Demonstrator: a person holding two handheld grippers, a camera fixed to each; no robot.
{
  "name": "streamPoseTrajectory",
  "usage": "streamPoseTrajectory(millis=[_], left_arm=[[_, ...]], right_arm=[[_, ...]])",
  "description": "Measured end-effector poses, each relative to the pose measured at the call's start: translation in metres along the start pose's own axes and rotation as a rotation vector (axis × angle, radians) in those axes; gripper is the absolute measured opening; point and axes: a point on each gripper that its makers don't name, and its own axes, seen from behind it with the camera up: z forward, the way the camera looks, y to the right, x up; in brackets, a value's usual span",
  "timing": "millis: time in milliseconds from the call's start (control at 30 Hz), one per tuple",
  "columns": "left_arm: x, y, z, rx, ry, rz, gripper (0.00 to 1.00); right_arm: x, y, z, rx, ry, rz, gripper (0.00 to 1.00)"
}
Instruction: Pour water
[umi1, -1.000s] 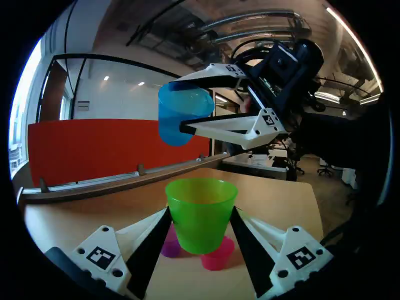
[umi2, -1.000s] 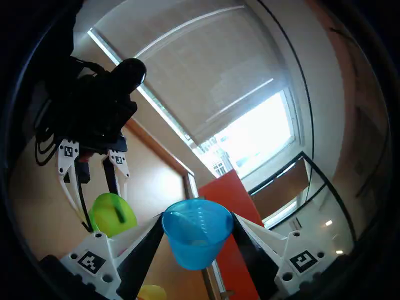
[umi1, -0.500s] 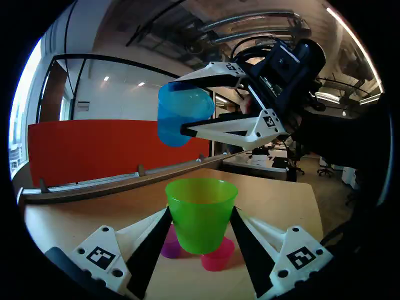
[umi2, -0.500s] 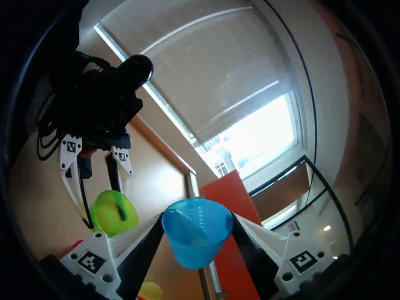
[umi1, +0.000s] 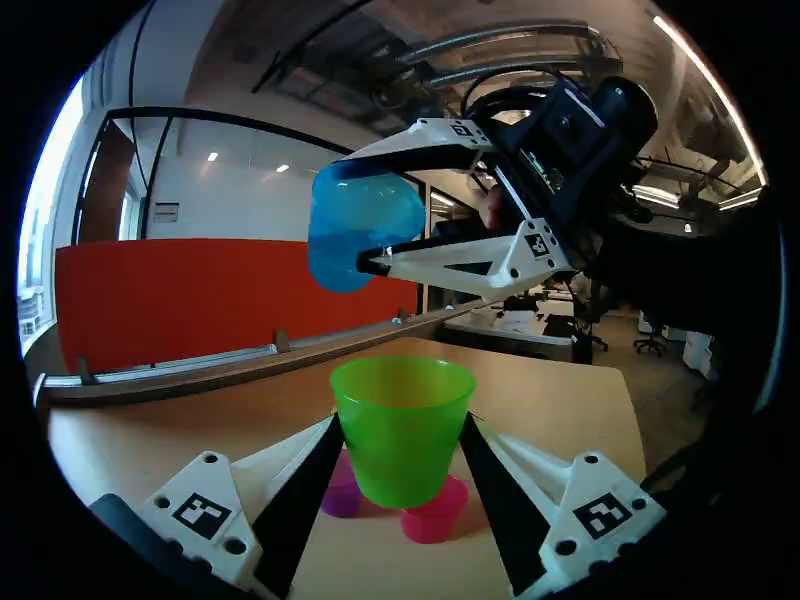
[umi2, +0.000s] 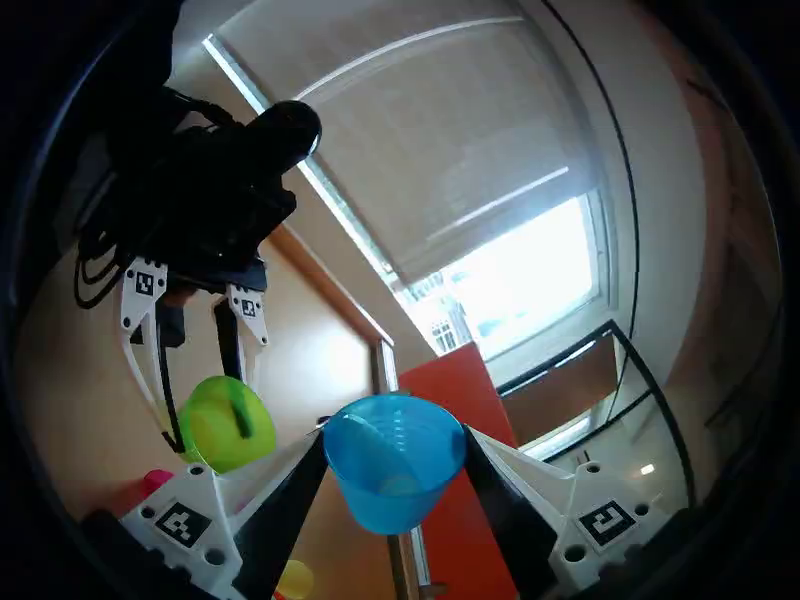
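Blue cup (umi1: 360, 235) hangs tilted above green cup (umi1: 403, 440), offset a little to its left in the left gripper view. No stream is visible.

- Right gripper (umi1: 352, 218) pinches the blue cup, one finger on each side wall.
- Left gripper (umi1: 402, 428) clamps the green cup the same way, upright. Cannot tell whether its base touches the surface.
- Contents of either cup: cannot tell. There is a pale patch at the blue cup's bottom in the right gripper view, unclear.
- Pink cup (umi1: 437, 515) and purple cup (umi1: 340, 497) sit partly hidden behind the green cup's base.
- Yellow object (umi2: 295, 578) lies below the green cup in the right gripper view, cut off and unidentifiable.
- Surface: pale wooden table (umi1: 560, 400) under the green cup.
- Room: beyond the green cup are a red partition (umi1: 200, 290), a glass-walled room and exposed ceiling pipes.
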Motion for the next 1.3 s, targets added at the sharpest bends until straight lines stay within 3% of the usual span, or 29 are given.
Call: streamPoseTrajectory(millis=[267,1300], left_arm=[[0.0005,0.0005,-0.0001,0.0,0.003,0.0,0.81],[0.0033,0.0023,0.0004,-0.003,0.009,0.004,0.81]], right_arm=[[0.0022,-0.0034,0.002,0.006,-0.009,-0.04,0.93],[0.0041,0.0017,0.0001,-0.008,-0.015,-0.097,0.93]])
